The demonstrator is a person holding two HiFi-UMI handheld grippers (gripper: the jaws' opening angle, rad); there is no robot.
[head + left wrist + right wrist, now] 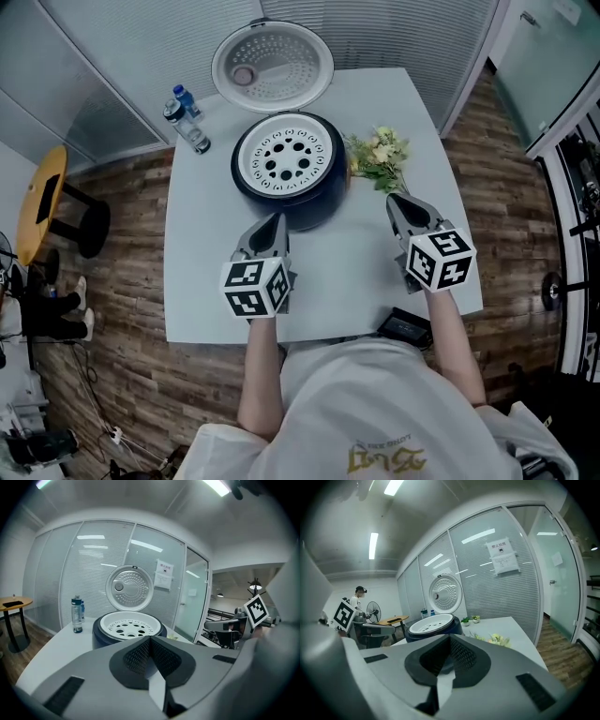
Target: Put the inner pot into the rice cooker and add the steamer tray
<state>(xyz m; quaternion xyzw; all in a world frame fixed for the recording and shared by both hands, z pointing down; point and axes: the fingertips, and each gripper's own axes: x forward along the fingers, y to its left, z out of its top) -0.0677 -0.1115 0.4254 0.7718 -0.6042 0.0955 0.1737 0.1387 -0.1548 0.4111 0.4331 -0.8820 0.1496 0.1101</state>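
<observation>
Showing one grey table with one dark blue rice cooker on it, and two hand-held grippers above the table's near half; each gripper carries one marker cube, two cubes in all.

Left gripper: both fingers pressed together along their whole length, nothing between them; the cooker's near wall lies just ahead of the fingertips and apart from them.

Right gripper: both fingers likewise pressed together and empty; the cooker lies ahead of these fingertips and to their left; one loose bunch of pale flowers lies directly beyond them.

One white steamer tray, pierced by a ring of round holes, sits level in the cooker's mouth, ahead of both pairs of fingertips and between their two lines; the inner pot cannot be made out beneath it.

One round lid, its perforated inner face showing, stands open behind the cooker, on the far side from the fingers.

Two bottles stand side by side beyond the left fingertips and to their left, near the table's far left corner.

One small black device lies at the table's near edge, behind the right fingers, beside the person's right forearm.

One round yellow side table stands on the wooden floor, well to the left of the left fingers.
</observation>
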